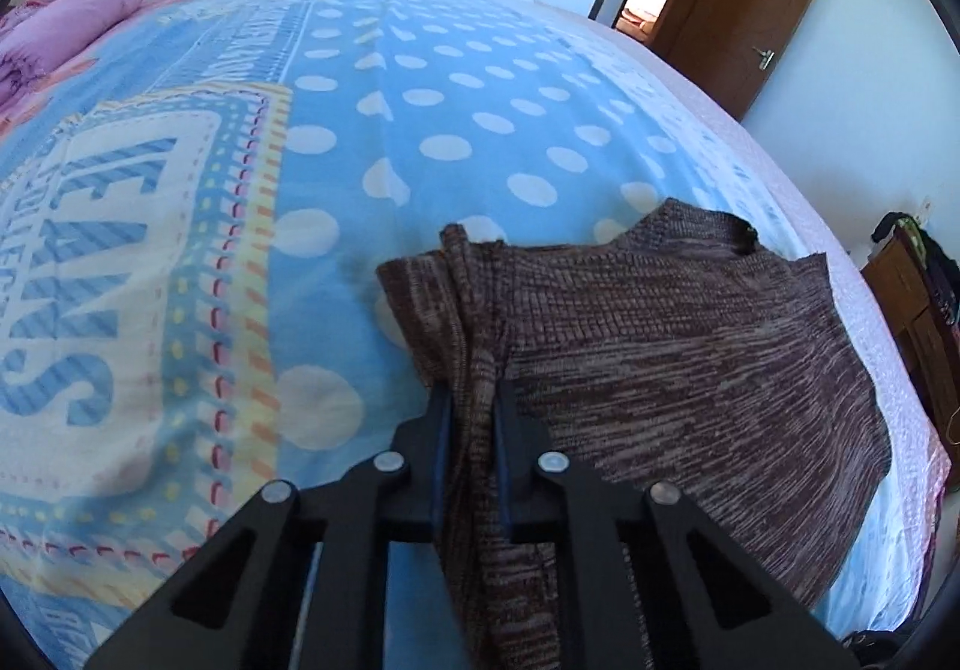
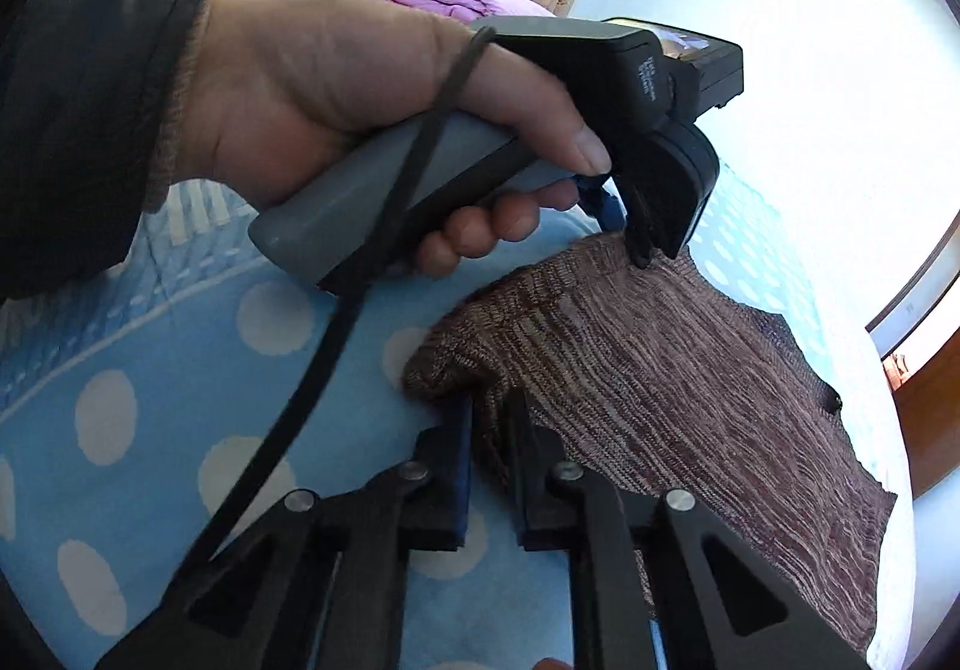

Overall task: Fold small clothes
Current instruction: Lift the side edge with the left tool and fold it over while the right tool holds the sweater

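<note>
Both grippers pinch one edge of the brown knit top [image 1: 690, 346]; the left gripper [image 1: 471, 400] and right gripper [image 2: 489, 418] have jaws pressed on fabric. The rest lies flat on the bed [image 1: 420, 130], ahead and to the right of both; the fold probably goes that way.

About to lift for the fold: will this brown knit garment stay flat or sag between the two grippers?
The brown knit garment probably sags: it already bunches into soft ridges inside the left gripper and the right gripper. Its loose ribbed weave suggests stretch. The rough texture looks unlikely to slip from the pads.
</note>
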A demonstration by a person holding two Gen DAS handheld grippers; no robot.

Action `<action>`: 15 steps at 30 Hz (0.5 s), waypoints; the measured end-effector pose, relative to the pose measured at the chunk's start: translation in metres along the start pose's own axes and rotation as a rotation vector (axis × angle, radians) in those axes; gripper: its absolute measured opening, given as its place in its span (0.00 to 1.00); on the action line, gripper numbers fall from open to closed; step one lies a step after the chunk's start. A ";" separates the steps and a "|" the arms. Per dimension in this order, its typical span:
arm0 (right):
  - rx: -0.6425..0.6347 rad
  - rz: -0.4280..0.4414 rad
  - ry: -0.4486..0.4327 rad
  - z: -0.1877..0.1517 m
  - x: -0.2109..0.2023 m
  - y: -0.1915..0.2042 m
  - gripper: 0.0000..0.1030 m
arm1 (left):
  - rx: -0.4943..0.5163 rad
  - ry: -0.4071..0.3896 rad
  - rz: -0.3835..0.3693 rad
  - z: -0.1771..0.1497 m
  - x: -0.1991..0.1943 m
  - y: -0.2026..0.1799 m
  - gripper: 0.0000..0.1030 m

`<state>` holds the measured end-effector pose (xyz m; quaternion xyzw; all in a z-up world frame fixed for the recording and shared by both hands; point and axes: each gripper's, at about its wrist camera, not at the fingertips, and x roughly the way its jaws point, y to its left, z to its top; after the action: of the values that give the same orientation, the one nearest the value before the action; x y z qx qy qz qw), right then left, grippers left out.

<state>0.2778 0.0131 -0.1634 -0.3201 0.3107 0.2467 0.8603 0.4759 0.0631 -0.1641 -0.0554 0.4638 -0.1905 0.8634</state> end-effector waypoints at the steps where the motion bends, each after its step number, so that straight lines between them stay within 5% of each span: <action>1: 0.008 0.007 -0.002 0.000 0.000 -0.003 0.07 | -0.011 -0.001 -0.001 0.000 -0.001 0.001 0.10; 10: 0.087 0.082 -0.053 -0.010 -0.028 -0.016 0.05 | -0.100 -0.028 -0.051 -0.004 -0.024 0.013 0.09; 15: 0.233 0.181 -0.052 -0.022 -0.039 -0.042 0.04 | -0.153 -0.005 -0.061 -0.006 -0.024 0.016 0.09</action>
<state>0.2689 -0.0394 -0.1335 -0.1822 0.3423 0.2939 0.8737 0.4636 0.0876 -0.1534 -0.1357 0.4729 -0.1805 0.8517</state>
